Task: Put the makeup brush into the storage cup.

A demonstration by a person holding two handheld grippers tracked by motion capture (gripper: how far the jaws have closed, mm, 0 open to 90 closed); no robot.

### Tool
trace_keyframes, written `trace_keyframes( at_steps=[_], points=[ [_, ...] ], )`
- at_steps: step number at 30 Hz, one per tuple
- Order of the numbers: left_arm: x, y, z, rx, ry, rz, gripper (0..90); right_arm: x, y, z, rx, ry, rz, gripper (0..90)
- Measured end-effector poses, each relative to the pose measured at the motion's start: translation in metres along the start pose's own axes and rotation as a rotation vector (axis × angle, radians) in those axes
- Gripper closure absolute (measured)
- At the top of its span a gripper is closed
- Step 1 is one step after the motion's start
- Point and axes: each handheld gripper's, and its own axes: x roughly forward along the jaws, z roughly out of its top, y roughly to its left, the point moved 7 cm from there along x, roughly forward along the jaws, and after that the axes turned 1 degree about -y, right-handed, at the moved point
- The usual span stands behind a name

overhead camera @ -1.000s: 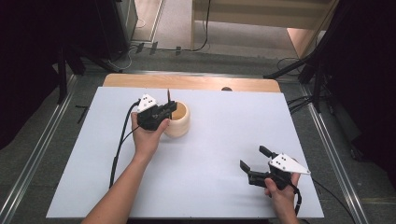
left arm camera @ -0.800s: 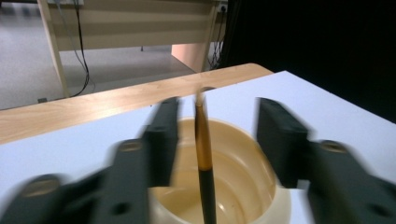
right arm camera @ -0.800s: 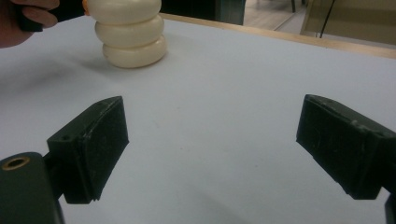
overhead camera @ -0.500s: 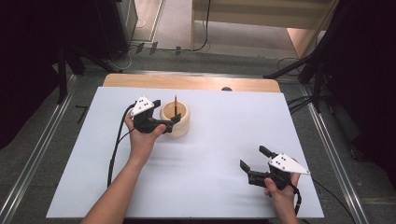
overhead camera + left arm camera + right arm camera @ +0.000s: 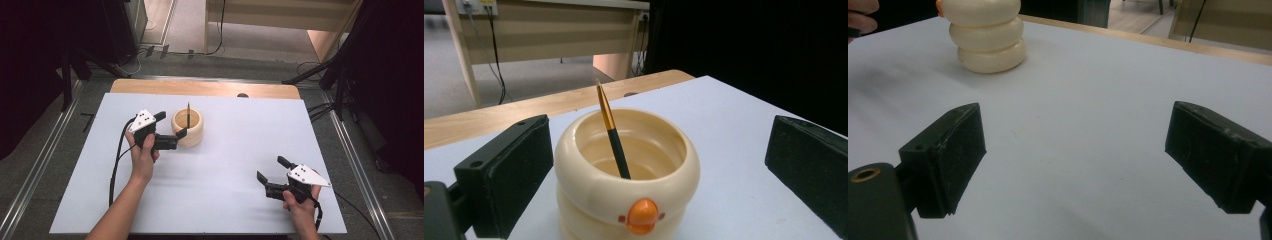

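Observation:
A cream ribbed cup [image 5: 193, 138] stands upright at the back left of the white table; in the left gripper view the cup [image 5: 589, 185] carries an orange knob on its front. A thin black-and-gold pen [image 5: 188, 115] leans inside it, tip up, and the same pen [image 5: 613, 135] rises above the rim. My left gripper [image 5: 170, 124] is open, just left of the cup, its jaws either side of the cup [image 5: 659, 140] without touching. My right gripper [image 5: 271, 168] is open and holds nothing near the front right, facing the distant cup [image 5: 990, 37].
A bare wooden strip [image 5: 200, 88] runs along the table's far edge with a small dark knob [image 5: 242, 95] on it. Metal rails [image 5: 40, 165] flank the table. Cables and a wooden bench [image 5: 280, 15] lie beyond. The left gripper's cable [image 5: 117, 160] trails along the forearm.
My left gripper has pulled back from over the cup toward the left and front. The pen stays standing in the cup. The right gripper has not moved.

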Motion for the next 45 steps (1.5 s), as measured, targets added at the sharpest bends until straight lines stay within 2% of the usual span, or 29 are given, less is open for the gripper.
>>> trace_keyframes(
  at_steps=[1,4,18,36,45],
  points=[
    [-0.001,-0.002,-0.001,-0.001,0.002,-0.019,0.0,0.000,0.000,0.000,0.000,-0.002,0.000,9.5],
    [-0.006,-0.006,-0.002,0.017,0.001,-0.023,0.0,0.000,0.000,0.000,0.002,-0.001,-0.001,9.5],
    [-0.036,-0.016,-0.016,0.044,-0.003,-0.014,0.0,0.000,0.001,0.001,-0.001,-0.005,-0.003,9.5],
    [-0.067,-0.009,-0.041,0.026,0.015,0.014,0.0,-0.001,0.001,0.001,-0.001,-0.007,-0.005,9.5],
    [-0.085,-0.007,-0.046,0.026,0.014,0.018,0.0,-0.001,0.001,0.002,0.000,-0.010,-0.005,9.5]
  ],
)
